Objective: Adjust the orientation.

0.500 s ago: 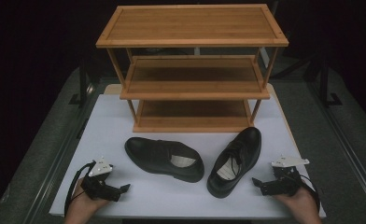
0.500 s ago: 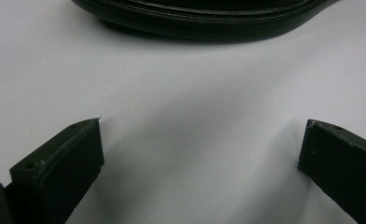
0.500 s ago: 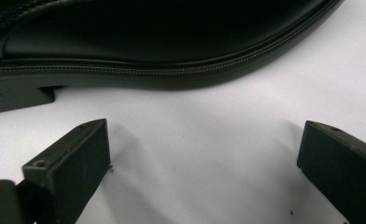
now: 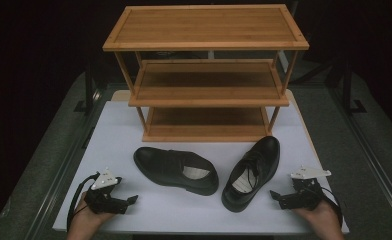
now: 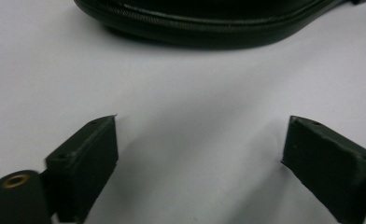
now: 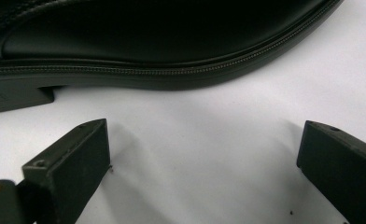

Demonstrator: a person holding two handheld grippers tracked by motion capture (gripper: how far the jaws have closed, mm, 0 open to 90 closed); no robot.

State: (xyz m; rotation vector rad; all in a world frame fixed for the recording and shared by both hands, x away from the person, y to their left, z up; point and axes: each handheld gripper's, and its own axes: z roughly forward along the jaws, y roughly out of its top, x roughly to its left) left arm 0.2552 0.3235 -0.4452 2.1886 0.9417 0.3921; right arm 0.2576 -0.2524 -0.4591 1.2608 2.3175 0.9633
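Shoes, two black leather ones, lie on the white bench (image 4: 134, 130) in front of a wooden rack (image 4: 206, 75) of three shelves. In the high view we see the left shoe (image 4: 176, 170) lying crosswise near the middle, its toe toward 9 o'clock and its heel toward 4 o'clock. The right shoe (image 4: 251, 172) lies just beside it, its toe toward 1 o'clock near the rack's foot and its heel toward 7 o'clock; the two heels sit close together, and we cannot tell whether they touch.

Our left tongs (image 4: 131, 200) rest low at 7 o'clock on the bench, pointing toward the left shoe and apart from it. In the left gripper view their jaws stand wide with only bare bench between them, the shoe's sole (image 5: 209, 28) ahead at 12 o'clock.

Our right tongs (image 4: 274, 196) sit at 5 o'clock, near the right shoe's heel. In the right gripper view their jaws gape equally wide, holding nothing, with that shoe's side and heel (image 6: 125, 51) lying just beyond.
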